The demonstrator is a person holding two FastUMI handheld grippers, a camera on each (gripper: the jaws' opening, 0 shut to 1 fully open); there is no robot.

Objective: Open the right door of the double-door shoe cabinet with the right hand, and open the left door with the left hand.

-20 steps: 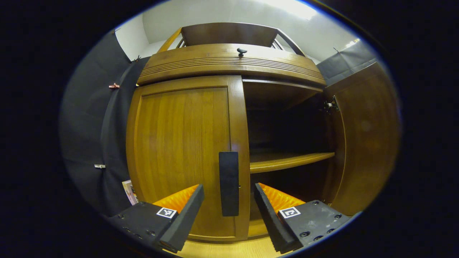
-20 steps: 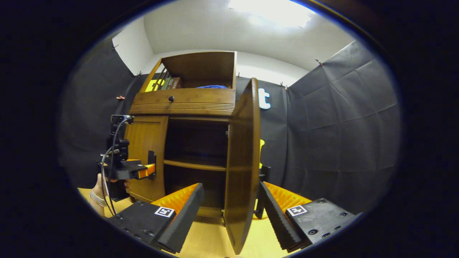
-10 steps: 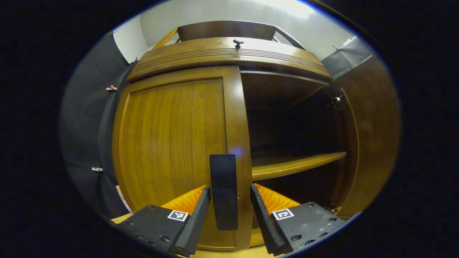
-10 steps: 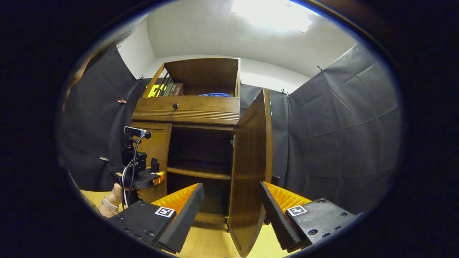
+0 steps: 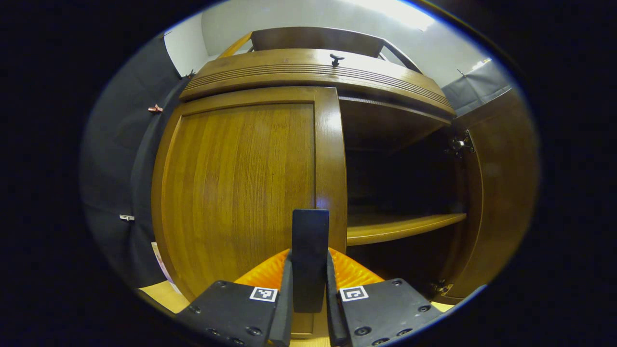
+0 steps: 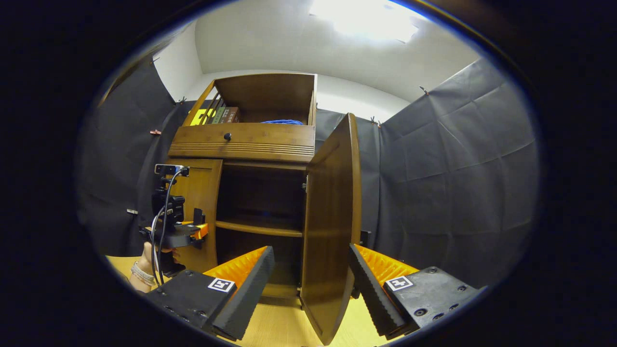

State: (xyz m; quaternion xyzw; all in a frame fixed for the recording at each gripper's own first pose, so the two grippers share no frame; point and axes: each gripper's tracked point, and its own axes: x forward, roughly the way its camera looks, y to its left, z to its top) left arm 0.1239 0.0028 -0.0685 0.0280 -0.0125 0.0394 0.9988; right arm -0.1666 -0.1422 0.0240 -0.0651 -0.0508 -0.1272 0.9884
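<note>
One door, the right door [image 6: 332,226], already stands wide open with the right gripper [image 6: 311,289] released around its edge, while the left gripper [image 5: 309,308] is clenched on the handle [image 5: 310,255] of the closed left door [image 5: 246,188], and a crooked pull could make it slip off.

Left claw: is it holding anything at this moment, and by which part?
Yes. The left claw is shut on the left door handle, gripping its lower end, one finger on each side. The left door is closed.
</note>
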